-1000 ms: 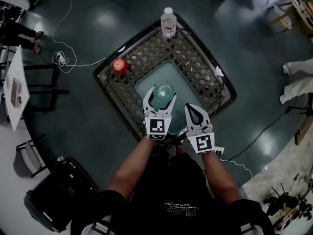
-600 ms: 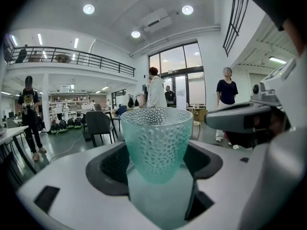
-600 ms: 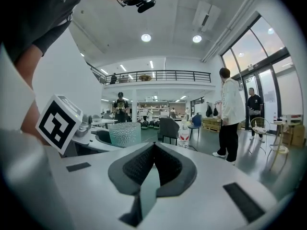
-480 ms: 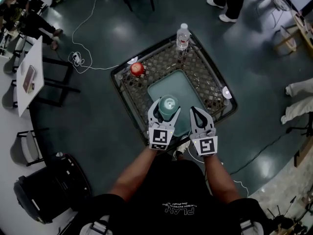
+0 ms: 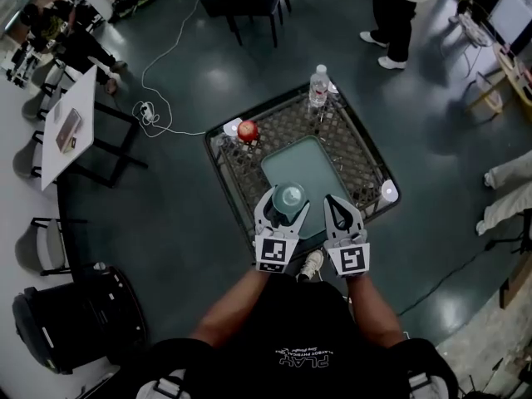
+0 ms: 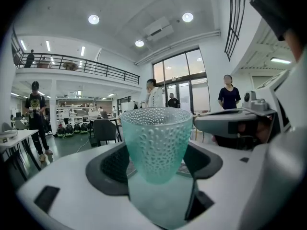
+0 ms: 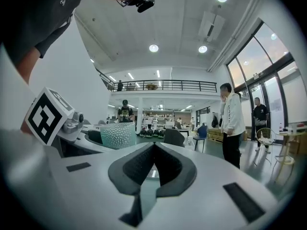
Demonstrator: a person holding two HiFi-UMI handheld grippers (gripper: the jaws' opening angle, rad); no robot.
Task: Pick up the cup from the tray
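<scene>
The left gripper (image 5: 285,204) is clamping a pale teal, bubble-textured translucent plastic cup (image 6: 156,143), with its jaws pressing on the cup's lower sides from both flanks. The cup is standing upright with its open mouth facing up, and its rim is rising well above the jaws. In the head view the cup is showing over the near edge of the pale teal rectangular tray (image 5: 312,160); how high it is hanging above the tray cannot be told from there.

The right gripper (image 5: 334,202) is holding nothing, and its jaws are meeting at their tips, leaving only a narrow slit behind them. It is hovering just beside the left gripper, on the person's side of the tray, and its own view is catching the cup off to the left, behind the left gripper's marker cube.

The tray is lying in the middle of a dark square table with a metal lattice top (image 5: 357,152). A red round apple (image 5: 247,130) is resting on the lattice near the far left corner, well apart from the cup. A clear plastic water bottle with a white cap (image 5: 318,86) is standing upright at the far corner.

A thin white cable (image 5: 158,106) is trailing across the dark glossy floor to the left of the table, and a person in dark trousers and white shoes (image 5: 395,7) is standing beyond it
</scene>
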